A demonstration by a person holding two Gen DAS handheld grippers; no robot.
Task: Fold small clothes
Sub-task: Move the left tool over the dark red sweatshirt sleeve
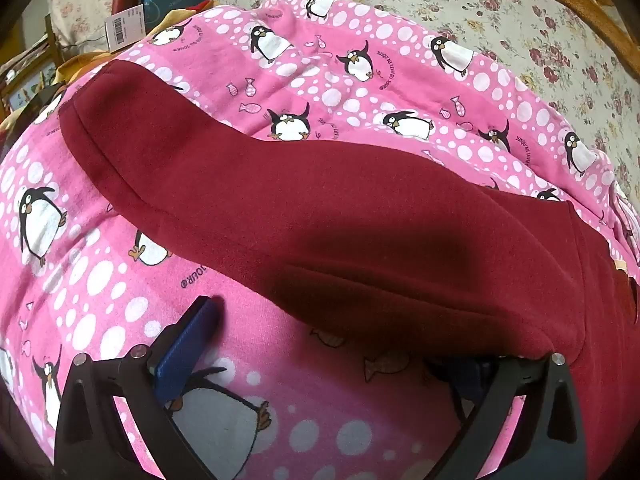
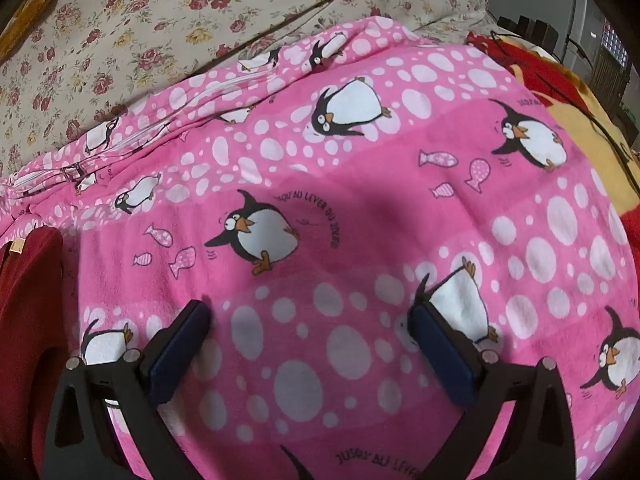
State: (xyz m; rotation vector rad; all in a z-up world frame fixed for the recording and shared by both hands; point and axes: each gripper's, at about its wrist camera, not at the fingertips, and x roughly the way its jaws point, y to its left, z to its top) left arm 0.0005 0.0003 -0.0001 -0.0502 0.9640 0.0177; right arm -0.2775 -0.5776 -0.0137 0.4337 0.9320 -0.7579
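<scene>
two grippers hang over a pink penguin-print blanket [image 2: 360, 200] spread on a bed, and neither has cloth between its pads. the left gripper [image 1: 332, 344] stands with its jaws wide apart; its left blue pad shows plainly against the pink, while its right finger sits under or behind the near edge of the maroon fleece garment [image 1: 320, 220], so whether that finger touches the cloth cannot be told. the garment, the thing to be folded, lies across the blanket from far left to near right in the left wrist view, its long sleeve-like part stretched out flat towards the far left. in the right wrist view only a maroon edge with a small tan label shows at the far left of the picture, well apart from the right gripper [image 2: 308, 320], whose jaws are also spread fully, over bare blanket with white dots. a floral bedsheet [image 2: 160, 20] lies beyond the blanket, and a yellow and red blanket [image 2: 580, 120] at the far right. the likely trouble from here: fleece on fleece clings, so a pinch made low at the garment's edge could catch the blanket along with it and drag both up. the right gripper is far from the garment, and a one-handed lift by the left would probably let the sleeve sag and crease the fold crooked.
</scene>
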